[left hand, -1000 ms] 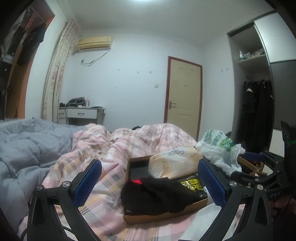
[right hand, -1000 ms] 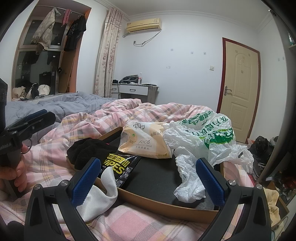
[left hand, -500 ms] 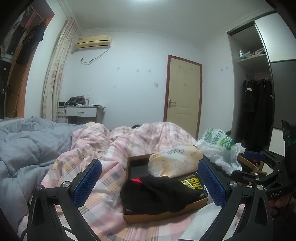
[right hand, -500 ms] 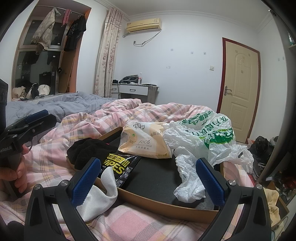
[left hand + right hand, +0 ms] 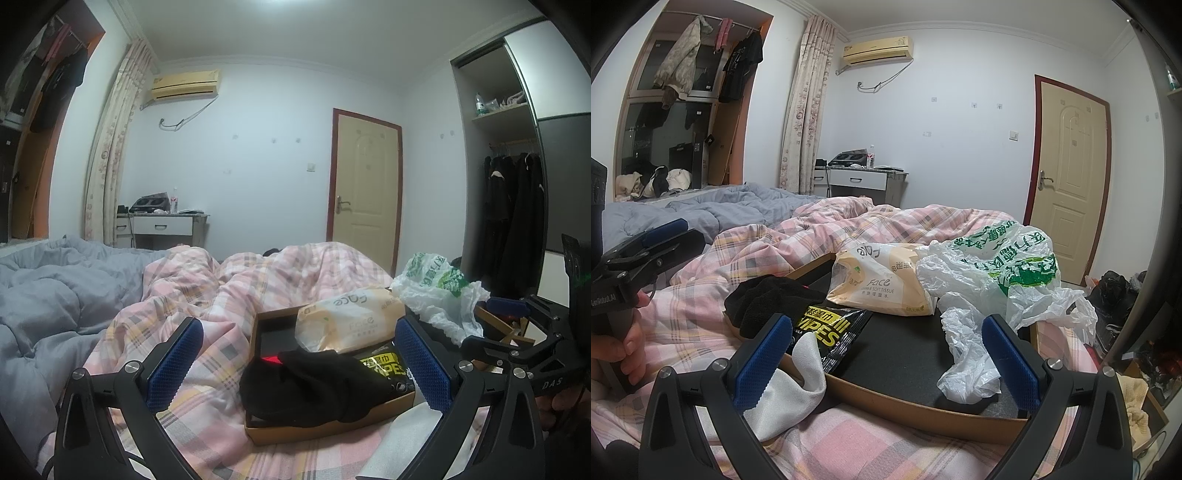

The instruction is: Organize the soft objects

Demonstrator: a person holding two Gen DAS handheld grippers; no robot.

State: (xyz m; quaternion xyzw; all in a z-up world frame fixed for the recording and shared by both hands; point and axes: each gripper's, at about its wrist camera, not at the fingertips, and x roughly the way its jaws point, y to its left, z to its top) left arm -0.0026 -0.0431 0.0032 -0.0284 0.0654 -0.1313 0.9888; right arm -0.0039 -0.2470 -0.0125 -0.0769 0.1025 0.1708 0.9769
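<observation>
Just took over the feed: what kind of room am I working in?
Almost certainly a bedroom: a bed with a pink plaid quilt, an open wardrobe with hanging dark coats, and a wall air conditioner.

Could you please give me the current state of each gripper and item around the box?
Left gripper: open, empty.
Right gripper: open, empty.
Shallow brown cardboard box: open-topped, on the bed.
Black sock: crumpled, draped over box edge.
Beige tissue pack: lying in box.
White plastic bag: crumpled.
White cloth: hanging over box rim.

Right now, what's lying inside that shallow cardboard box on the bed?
The box holds a tissue pack, black wipes packet, black cloth and plastic bag. Anything beneath them is hidden.
</observation>
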